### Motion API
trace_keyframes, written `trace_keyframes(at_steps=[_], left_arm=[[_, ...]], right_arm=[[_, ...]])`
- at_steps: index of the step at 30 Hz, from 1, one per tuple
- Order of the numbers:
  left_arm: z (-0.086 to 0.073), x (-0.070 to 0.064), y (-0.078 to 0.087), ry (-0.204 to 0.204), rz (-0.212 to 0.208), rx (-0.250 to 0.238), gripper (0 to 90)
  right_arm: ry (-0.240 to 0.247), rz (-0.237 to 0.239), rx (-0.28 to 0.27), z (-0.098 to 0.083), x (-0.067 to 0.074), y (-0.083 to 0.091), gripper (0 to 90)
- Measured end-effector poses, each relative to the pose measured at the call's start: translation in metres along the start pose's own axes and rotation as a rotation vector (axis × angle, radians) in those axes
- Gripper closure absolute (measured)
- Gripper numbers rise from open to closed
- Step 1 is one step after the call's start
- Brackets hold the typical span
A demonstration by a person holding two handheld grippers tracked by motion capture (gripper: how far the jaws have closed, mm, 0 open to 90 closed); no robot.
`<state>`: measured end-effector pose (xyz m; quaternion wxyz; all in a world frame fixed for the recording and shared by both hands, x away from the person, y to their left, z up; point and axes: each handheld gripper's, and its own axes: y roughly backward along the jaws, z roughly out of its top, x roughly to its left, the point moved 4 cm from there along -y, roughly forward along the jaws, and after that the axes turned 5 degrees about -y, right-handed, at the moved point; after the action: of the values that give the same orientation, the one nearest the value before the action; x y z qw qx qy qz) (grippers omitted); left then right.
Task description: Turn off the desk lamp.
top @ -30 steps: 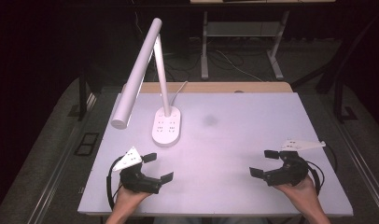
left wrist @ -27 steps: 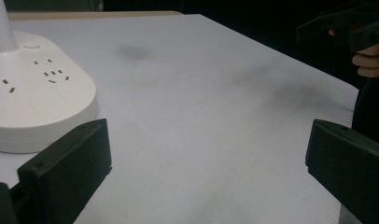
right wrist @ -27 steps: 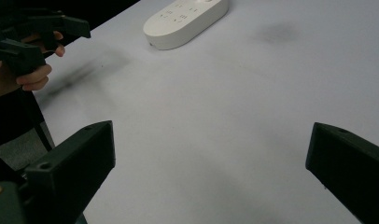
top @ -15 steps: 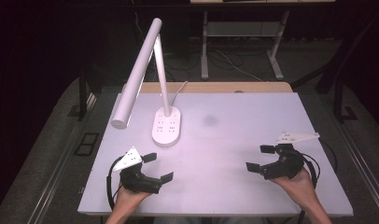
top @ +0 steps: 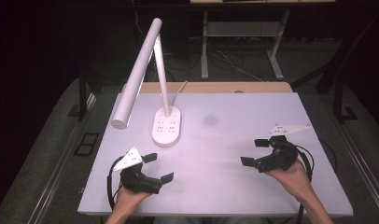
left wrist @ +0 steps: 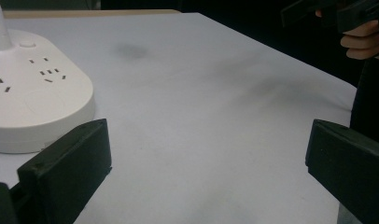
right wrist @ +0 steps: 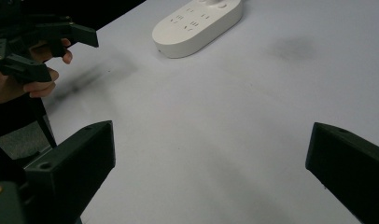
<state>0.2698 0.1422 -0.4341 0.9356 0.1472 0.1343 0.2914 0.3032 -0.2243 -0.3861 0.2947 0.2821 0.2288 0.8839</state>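
Desk lamp stands just beyond the wide-open left gripper.

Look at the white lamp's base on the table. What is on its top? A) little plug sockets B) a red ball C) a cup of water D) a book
A: the desk lamp's oval white base carries rows of small socket slots on its top, seen in the left gripper view and the right gripper view too; nothing else rests on it.
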Motion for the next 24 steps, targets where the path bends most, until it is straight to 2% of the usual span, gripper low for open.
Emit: trace_keyframes(at_steps=[5, 24], left_arm=[[0.000, 0.000, 0.000, -0.003, -0.002, 0.001, 0.0], [0.000, -0.001, 0.000, 0.002, -0.011, -0.003, 0.0]], right_arm=[[0.003, 0.006, 0.006, 0.005, 0.001, -0.007, 1.3], [0.065, 0.026, 0.048, 0.039, 0.015, -0.039, 1.3]])
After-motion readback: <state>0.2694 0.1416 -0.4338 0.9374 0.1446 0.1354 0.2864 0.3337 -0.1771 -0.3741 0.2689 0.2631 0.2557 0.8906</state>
